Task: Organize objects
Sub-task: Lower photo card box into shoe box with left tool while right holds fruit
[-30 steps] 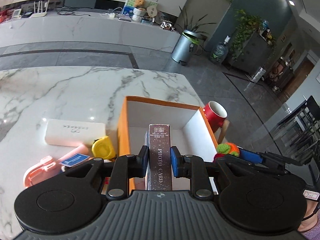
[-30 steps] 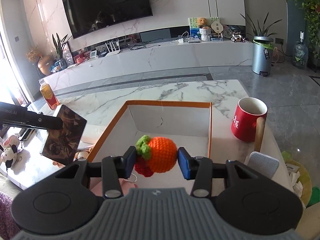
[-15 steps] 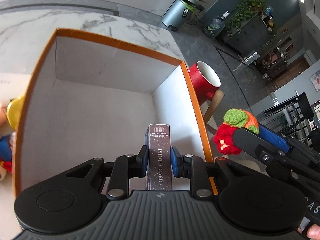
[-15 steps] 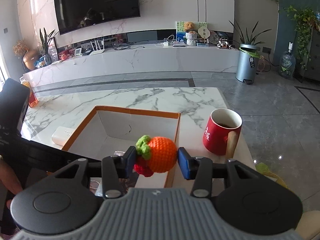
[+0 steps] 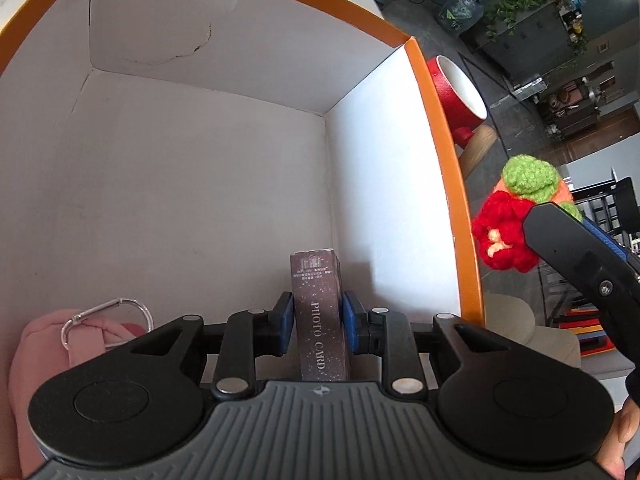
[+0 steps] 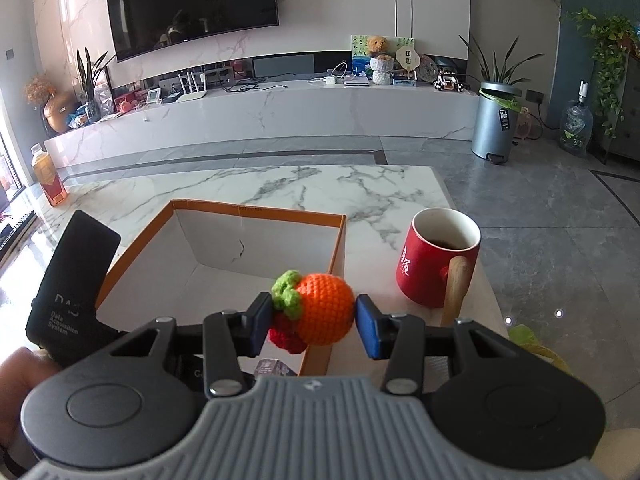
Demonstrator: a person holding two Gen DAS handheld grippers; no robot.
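Dark speckled "PHOTO CARD" box (image 5: 319, 316) now lowered deep inside orange-rimmed white cardboard box (image 5: 452, 184) by left gripper (image 5: 316, 326), pads clamped on it; release expected next. Crocheted orange-and-red fruit toy (image 6: 318, 310) kept pinched in right gripper (image 6: 314, 324), held back above box's near right corner, probably queued.

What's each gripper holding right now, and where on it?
Left gripper clamps the photo card box across its narrow sides. Right gripper pinches the crocheted orange across its middle.
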